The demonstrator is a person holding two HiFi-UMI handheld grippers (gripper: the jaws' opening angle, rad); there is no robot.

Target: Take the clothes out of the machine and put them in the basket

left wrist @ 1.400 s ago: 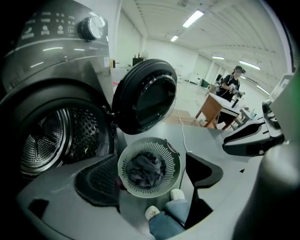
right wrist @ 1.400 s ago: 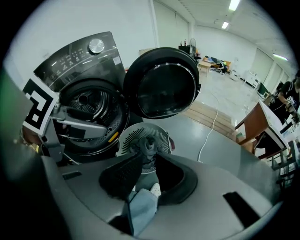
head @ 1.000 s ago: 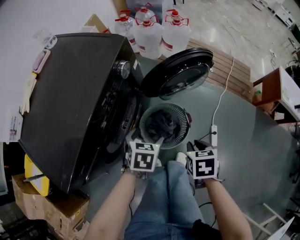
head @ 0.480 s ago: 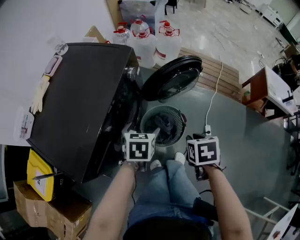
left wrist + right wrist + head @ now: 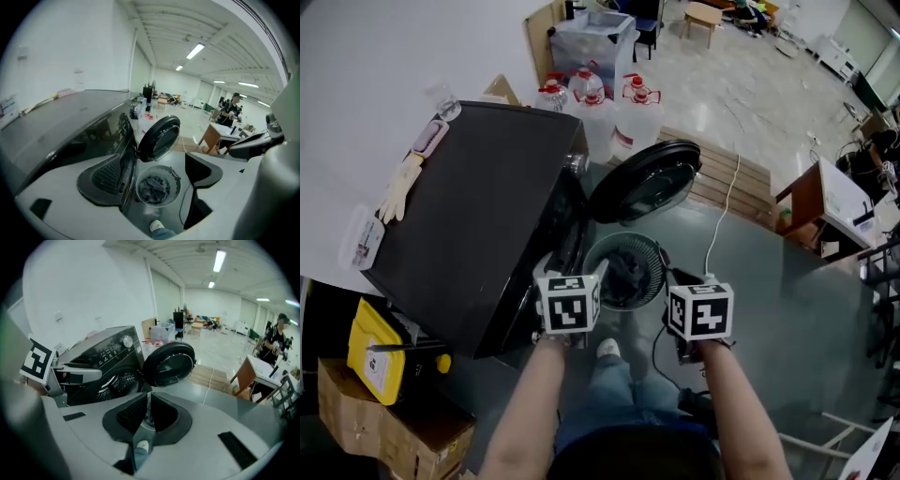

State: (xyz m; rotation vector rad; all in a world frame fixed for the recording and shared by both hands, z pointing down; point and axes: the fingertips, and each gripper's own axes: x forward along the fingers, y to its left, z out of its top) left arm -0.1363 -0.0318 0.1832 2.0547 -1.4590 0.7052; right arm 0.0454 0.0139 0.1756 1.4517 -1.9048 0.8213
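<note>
1. The black front-loading washing machine [image 5: 478, 216] stands with its round door [image 5: 649, 181] swung wide open to the side.
2. On the grey floor [image 5: 769, 281] just in front of the machine, below the open door, sits a round slatted laundry basket [image 5: 637, 238].
3. The dark clothes [image 5: 628, 267] lie bundled inside that basket.
4. The left gripper [image 5: 574, 269] is held above the basket's near-left edge, well clear of it. Its jaws stand wide apart with nothing between them, and the basket shows far below through the gap.
5. The right gripper [image 5: 677, 283] is held above the basket's right side. Its jaws are brought together and grip nothing.
6. A white shoe [image 5: 607, 350] shows on the floor between the two forearms.
7. Large water jugs [image 5: 623, 117] with red caps stand behind the machine, beside a wooden pallet [image 5: 727, 183].
</note>
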